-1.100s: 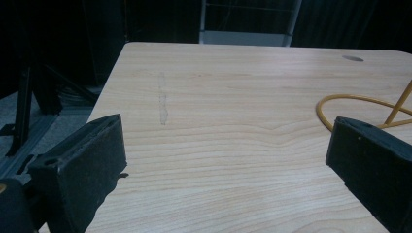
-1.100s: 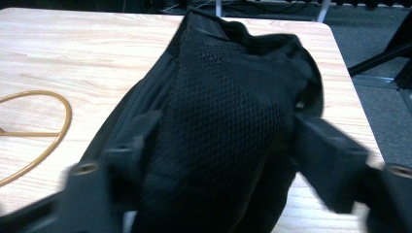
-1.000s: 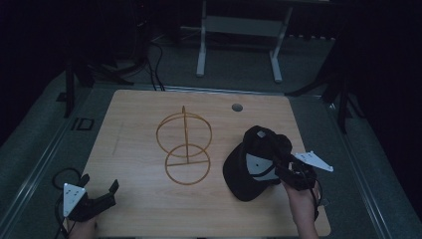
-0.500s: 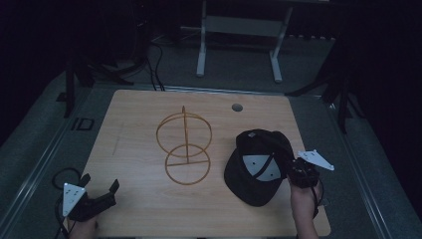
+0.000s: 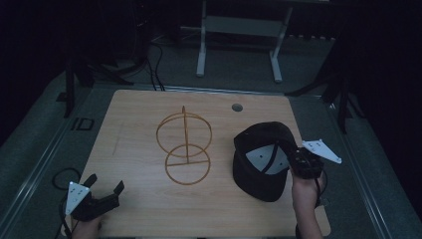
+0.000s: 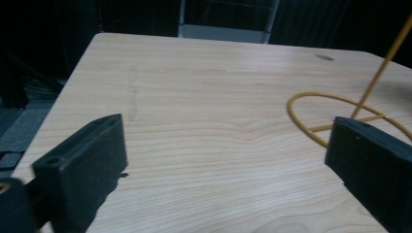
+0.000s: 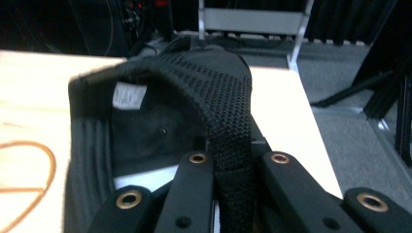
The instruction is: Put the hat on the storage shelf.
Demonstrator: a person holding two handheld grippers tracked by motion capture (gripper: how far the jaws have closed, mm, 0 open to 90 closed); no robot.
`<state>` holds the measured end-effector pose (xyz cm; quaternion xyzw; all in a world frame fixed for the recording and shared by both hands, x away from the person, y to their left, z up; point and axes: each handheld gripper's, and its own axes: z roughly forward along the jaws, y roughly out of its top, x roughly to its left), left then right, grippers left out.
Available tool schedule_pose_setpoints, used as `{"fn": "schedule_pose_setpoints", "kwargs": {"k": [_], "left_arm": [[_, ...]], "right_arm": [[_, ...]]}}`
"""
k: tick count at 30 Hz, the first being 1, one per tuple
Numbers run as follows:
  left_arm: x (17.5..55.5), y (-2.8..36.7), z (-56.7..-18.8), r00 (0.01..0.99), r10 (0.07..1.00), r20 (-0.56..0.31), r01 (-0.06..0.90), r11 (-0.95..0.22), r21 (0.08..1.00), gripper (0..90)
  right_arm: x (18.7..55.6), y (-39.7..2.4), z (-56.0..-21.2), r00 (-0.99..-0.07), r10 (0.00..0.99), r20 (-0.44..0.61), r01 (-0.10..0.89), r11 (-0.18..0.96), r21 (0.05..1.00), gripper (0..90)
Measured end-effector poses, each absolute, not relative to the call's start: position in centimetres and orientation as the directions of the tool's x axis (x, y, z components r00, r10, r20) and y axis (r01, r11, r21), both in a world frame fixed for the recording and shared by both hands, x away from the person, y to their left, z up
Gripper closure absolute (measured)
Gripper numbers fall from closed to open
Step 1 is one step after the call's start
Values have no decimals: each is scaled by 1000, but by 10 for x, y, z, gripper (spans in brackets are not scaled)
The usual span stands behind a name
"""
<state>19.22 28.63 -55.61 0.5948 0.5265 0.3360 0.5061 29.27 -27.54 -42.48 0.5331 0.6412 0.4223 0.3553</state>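
Observation:
A black cap (image 5: 259, 172) hangs tilted over the right side of the wooden table (image 5: 139, 114), its inside and white lining facing up. My right gripper (image 5: 292, 157) is shut on the cap's rim. In the right gripper view the ribbed black rim of the cap (image 7: 145, 131) runs down between the jaws of my right gripper (image 7: 233, 162). An orange wire stand (image 5: 185, 144) of two rings on a rod stands at the table's middle. My left gripper (image 5: 105, 184) rests open near the front left corner. In the left gripper view my left gripper (image 6: 226, 136) has bare wood between its jaws, and the stand (image 6: 381, 73) is to its right.
A small round hole (image 5: 237, 107) sits in the tabletop behind the cap. A white metal frame (image 5: 239, 25) stands on the floor beyond the far edge. Cables lie on the floor at the back left. Grey floor surrounds the table.
My right gripper has closed on the cap's rim and lifted a little, so the cap has tipped and its inside shows more. The left gripper has stayed still.

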Motion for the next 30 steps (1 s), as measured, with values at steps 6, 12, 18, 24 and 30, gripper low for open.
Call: {"fn": "schedule_pose_setpoints", "kwargs": {"k": [6,12,18,24,30], "left_arm": [[193,266,-545,302,936,-183,334,76,940,33],[195,235,-533,404,902,-154,395,-20,918,45],[197,204,-514,504,843,-188,398,-33,917,65],[205,167,-497,592,790,-159,384,-104,918,73],[214,140,-487,640,756,-136,358,-136,924,117]], "right_arm": [[287,-270,-401,-200,979,-34,329,100,939,874],[278,-268,-387,-215,975,-57,289,120,950,874],[268,-265,-375,-247,967,-62,253,126,959,874],[258,-260,-369,-278,958,-65,226,131,965,874],[245,-256,-371,-316,946,-70,215,144,966,874]]}}
